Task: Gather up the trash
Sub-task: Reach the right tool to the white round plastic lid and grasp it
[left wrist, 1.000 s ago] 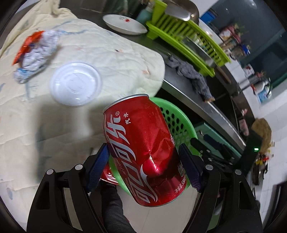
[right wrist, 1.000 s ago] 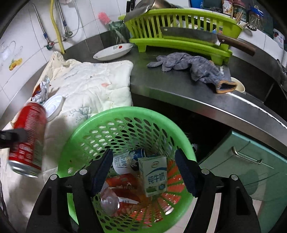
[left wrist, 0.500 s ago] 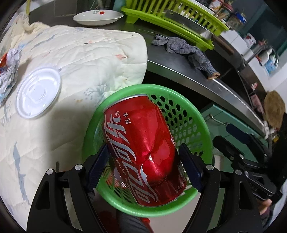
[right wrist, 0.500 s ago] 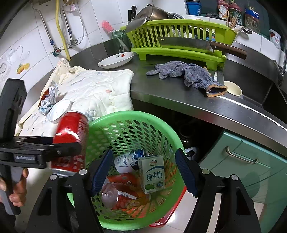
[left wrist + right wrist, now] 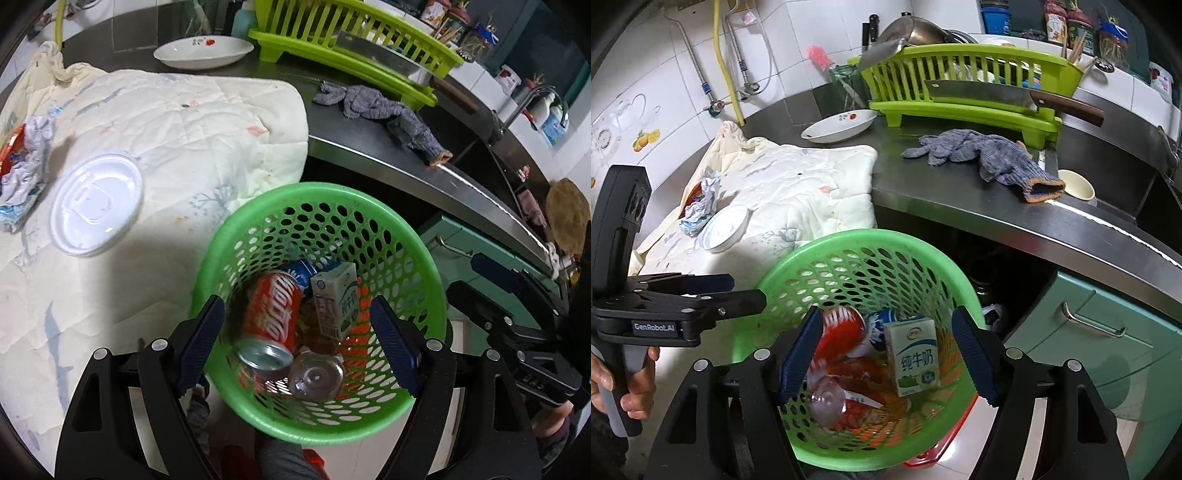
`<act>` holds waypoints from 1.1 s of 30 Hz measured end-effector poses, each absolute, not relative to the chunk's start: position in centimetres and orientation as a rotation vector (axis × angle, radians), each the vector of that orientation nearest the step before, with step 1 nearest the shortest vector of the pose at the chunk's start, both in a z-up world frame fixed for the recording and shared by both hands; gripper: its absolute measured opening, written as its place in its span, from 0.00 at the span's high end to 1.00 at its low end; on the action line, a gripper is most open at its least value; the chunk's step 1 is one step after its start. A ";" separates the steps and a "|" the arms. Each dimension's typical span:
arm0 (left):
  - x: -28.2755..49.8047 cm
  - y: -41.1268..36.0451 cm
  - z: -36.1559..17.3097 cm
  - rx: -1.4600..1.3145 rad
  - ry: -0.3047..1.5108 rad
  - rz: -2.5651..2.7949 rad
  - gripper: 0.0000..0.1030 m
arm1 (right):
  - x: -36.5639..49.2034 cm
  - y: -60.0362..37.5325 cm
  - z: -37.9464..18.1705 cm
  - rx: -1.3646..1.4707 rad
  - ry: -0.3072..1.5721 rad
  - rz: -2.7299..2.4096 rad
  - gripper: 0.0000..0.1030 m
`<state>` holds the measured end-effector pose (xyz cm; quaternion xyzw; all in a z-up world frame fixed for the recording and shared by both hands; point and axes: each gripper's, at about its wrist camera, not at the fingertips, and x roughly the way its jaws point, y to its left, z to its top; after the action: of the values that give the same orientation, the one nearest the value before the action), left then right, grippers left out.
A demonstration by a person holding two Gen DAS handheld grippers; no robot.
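Observation:
A green perforated basket [image 5: 402,236] [image 5: 798,277] sits below the counter edge. In it lie a red cola can [image 5: 273,314] [image 5: 838,328], a milk carton [image 5: 334,299] [image 5: 916,356], a blue can and a clear bottle [image 5: 316,376]. My left gripper [image 5: 297,332] is open and empty above the basket; it also shows from the side in the right wrist view [image 5: 738,291]. My right gripper [image 5: 886,354] is open and empty over the basket. A white plastic lid [image 5: 96,208] [image 5: 724,227] and a crumpled wrapper [image 5: 22,166] [image 5: 700,206] lie on the quilted cloth.
A cream quilted cloth [image 5: 192,122] covers the left counter. Behind it are a white dish [image 5: 203,51], a green dish rack [image 5: 964,85] with a cleaver [image 5: 990,96], a grey glove [image 5: 982,158] and a small cup [image 5: 1075,184]. A teal cabinet [image 5: 1108,343] stands at right.
My left gripper carried the cola can from over the cloth to over the basket and opened. The can now lies in the basket. The right gripper barely moved.

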<state>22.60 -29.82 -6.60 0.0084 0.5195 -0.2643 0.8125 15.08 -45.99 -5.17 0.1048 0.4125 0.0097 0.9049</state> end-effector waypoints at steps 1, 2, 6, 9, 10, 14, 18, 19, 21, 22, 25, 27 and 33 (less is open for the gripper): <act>22.5 -29.5 -6.4 0.015 1.104 -0.566 0.22 | 15.1 -45.7 -5.0 0.214 0.850 0.025 0.33; 22.4 -28.9 -6.0 0.015 1.093 -0.562 0.22 | 15.2 -45.5 -5.0 0.213 0.849 0.030 0.33; 22.2 -27.0 -5.0 0.016 1.064 -0.537 0.22 | 15.6 -44.3 -4.5 0.202 0.846 0.051 0.33; 22.3 -25.1 -4.4 0.000 1.050 -0.514 0.22 | 16.0 -43.5 -4.2 0.199 0.845 0.070 0.33; 22.4 -24.5 -4.2 -0.002 1.044 -0.502 0.22 | 16.1 -43.2 -4.1 0.197 0.844 0.076 0.33; 22.9 -21.8 -3.4 -0.016 1.022 -0.459 0.22 | 16.8 -41.9 -3.8 0.187 0.843 0.096 0.33; 23.6 -19.0 -2.7 -0.036 1.006 -0.414 0.22 | 17.7 -40.3 -3.5 0.176 0.844 0.125 0.33; 23.9 -18.2 -2.5 -0.043 1.001 -0.400 0.22 | 17.9 -40.0 -3.5 0.175 0.843 0.131 0.33; 24.3 -17.0 -2.3 -0.056 0.995 -0.376 0.22 | 18.4 -39.3 -3.4 0.176 0.843 0.146 0.33; 24.6 -16.1 -2.1 -0.066 0.990 -0.361 0.22 | 18.6 -38.8 -3.4 0.176 0.843 0.156 0.33; 25.2 -14.0 -1.9 -0.081 0.981 -0.326 0.22 | 19.4 -37.4 -3.3 0.167 0.844 0.186 0.33; 25.6 -12.4 -1.7 -0.104 0.980 -0.301 0.22 | 20.2 -36.1 -3.4 0.159 0.848 0.210 0.33; 26.3 -8.8 -1.8 -0.138 0.980 -0.249 0.22 | 22.8 -32.3 -3.7 0.136 0.856 0.276 0.29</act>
<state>26.31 -8.76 -1.82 -0.0661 0.4690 -0.1191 0.8726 22.84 -32.34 -3.74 0.0655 0.4134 0.1335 0.8983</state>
